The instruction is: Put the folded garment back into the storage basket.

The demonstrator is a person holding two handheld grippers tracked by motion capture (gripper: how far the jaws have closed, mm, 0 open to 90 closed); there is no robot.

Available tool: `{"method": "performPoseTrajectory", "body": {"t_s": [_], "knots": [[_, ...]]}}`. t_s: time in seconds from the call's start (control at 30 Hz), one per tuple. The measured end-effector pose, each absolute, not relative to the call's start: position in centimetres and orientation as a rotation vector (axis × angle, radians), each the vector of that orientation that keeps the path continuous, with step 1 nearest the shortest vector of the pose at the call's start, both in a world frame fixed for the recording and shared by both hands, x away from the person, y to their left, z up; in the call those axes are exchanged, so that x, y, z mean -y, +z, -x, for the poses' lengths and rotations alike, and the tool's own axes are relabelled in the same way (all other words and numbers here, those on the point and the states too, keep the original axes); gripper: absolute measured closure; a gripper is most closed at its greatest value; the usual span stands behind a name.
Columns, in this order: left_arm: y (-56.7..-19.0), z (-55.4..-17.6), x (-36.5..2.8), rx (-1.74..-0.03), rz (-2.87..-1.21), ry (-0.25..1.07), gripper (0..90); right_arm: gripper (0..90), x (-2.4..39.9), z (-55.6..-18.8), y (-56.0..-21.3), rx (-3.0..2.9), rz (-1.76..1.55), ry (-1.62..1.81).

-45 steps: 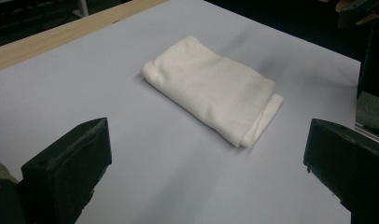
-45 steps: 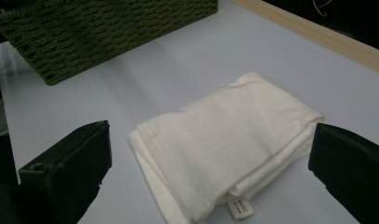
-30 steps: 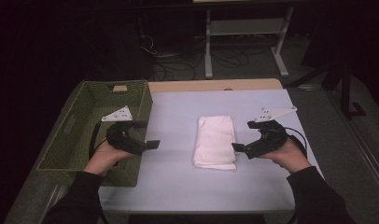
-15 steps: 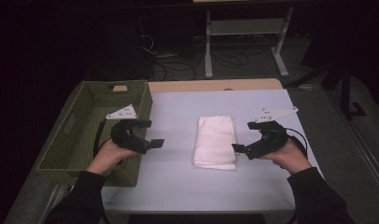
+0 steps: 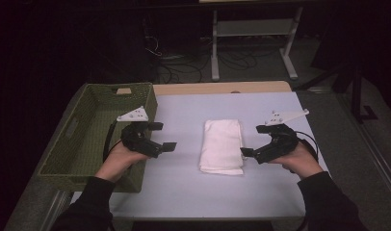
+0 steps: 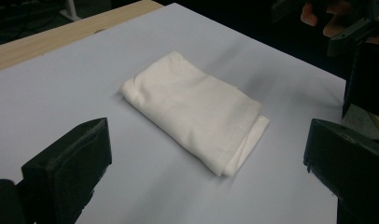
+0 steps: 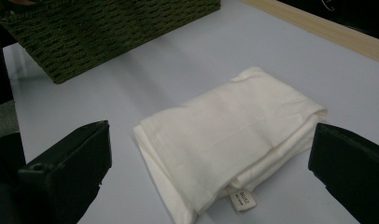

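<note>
A folded white cloth (image 5: 222, 146) lies flat in the middle of the pale table (image 5: 184, 192). My left gripper (image 5: 163, 136) is open, held left of the cloth beside the basket, its jaws pointing at the cloth. In the left gripper view the cloth (image 6: 192, 109) lies a short way ahead of the wide-apart jaws. My right gripper (image 5: 251, 140) is open too, its lower jaw close to the cloth's right edge. The right gripper view shows the cloth (image 7: 229, 135) between and just beyond the jaws, with a small label at its near corner.
A green woven basket (image 5: 87, 130) stands at the table's left side, and its wall (image 7: 99, 28) appears in the right gripper view. A wooden strip (image 5: 222, 88) runs along the far table edge. A metal stand (image 5: 251, 38) and cables are on the floor beyond.
My left gripper has moved right, from over the basket's edge toward the cloth. The right gripper has hardly shifted. The cloth lies as before.
</note>
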State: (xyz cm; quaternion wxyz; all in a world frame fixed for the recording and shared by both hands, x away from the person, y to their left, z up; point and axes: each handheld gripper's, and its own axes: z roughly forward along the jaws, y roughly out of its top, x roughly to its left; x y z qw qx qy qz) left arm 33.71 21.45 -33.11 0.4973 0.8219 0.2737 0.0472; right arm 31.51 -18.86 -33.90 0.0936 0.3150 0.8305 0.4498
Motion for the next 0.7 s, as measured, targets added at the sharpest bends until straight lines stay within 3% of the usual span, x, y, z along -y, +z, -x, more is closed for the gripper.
{"method": "performPoseTrajectory", "body": {"t_s": [0.7], "knots": [[-33.1, -34.1, -18.2, -0.634, -2.000, 0.101, 0.1, 0.0, 18.9, -31.6, -34.0, -2.476, -0.932, 1.336]]}}
